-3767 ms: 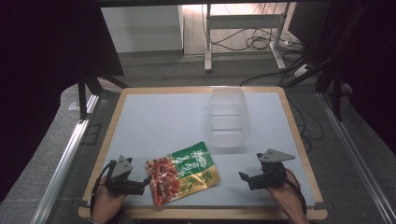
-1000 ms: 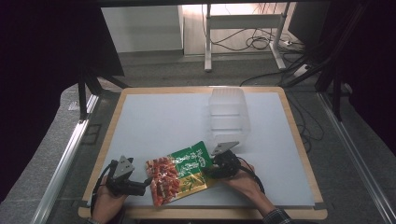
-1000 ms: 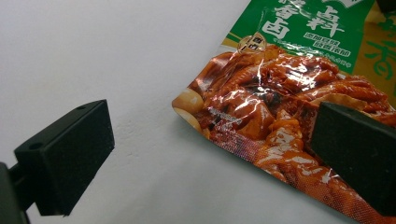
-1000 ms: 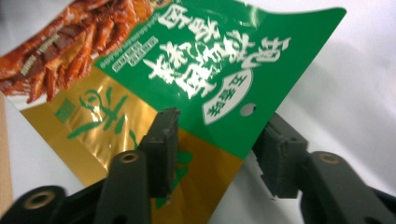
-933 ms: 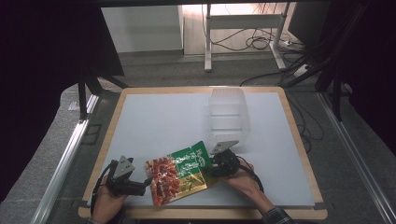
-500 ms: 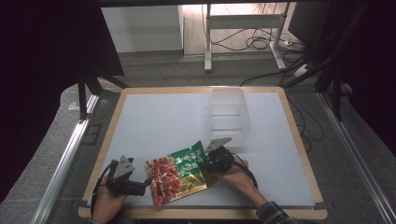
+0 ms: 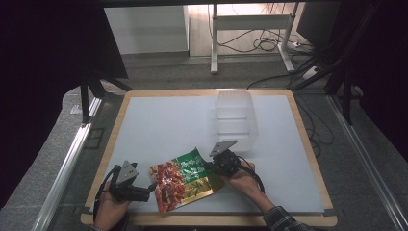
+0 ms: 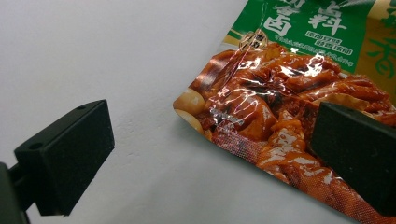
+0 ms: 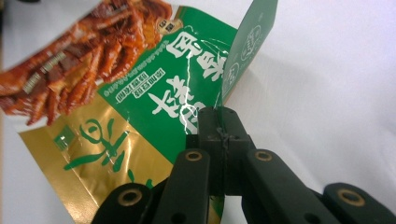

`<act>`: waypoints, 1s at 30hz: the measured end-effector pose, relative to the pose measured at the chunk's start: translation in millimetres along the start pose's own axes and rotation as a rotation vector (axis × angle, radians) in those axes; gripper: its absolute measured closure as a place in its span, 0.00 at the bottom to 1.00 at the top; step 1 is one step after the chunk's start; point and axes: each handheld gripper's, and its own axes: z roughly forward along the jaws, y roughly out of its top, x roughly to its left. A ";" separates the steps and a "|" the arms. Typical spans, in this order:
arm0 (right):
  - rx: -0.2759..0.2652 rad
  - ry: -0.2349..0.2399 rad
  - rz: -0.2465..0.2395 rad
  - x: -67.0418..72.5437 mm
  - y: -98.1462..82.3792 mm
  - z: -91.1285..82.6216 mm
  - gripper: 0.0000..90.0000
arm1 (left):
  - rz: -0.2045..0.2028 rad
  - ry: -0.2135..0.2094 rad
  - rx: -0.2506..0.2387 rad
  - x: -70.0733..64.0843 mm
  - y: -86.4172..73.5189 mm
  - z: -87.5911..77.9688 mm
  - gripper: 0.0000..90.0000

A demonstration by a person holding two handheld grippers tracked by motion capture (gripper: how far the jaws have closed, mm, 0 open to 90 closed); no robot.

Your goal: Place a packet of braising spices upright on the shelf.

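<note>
A red, green and gold snack pouch [image 7: 185, 179] lies near the table's front edge. My right gripper [image 7: 211, 166] is shut on the pouch's right edge [image 9: 205, 100], and the pinched green rim [image 9: 247, 42] stands up from the table. My left gripper [image 7: 146, 191] is open at the pouch's left end. In the left gripper view its jaws stand wide apart, one over the pouch's red printed corner [image 8: 261, 121], the other over bare white table.
A clear plastic container [image 7: 235, 118] stands empty behind the pouch, right of centre. The white mat [image 7: 163, 125] has a wooden border [image 7: 113, 139]. A metal rail [image 7: 65, 168] runs along the left side. Cables trail on the floor behind.
My right gripper moved left from the table's right side to the pouch and closed on its right edge. The pouch shifted slightly and its rim lifted. The left gripper stayed put.
</note>
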 end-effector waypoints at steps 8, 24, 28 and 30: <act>-0.023 0.010 0.016 -0.5 10.0 -12.4 0.99 | -0.005 0.002 -0.003 1.0 -0.1 -0.4 0.00; -0.106 0.024 0.033 -4.1 57.3 -60.3 0.99 | -0.004 0.001 -0.004 1.5 0.4 0.2 0.00; -0.119 0.028 0.013 -1.5 75.3 -72.2 0.99 | -0.004 0.002 -0.007 1.5 0.6 -0.1 0.00; -0.121 0.029 0.007 -0.9 79.5 -74.5 0.99 | -0.002 0.003 -0.006 1.8 0.6 -0.4 0.00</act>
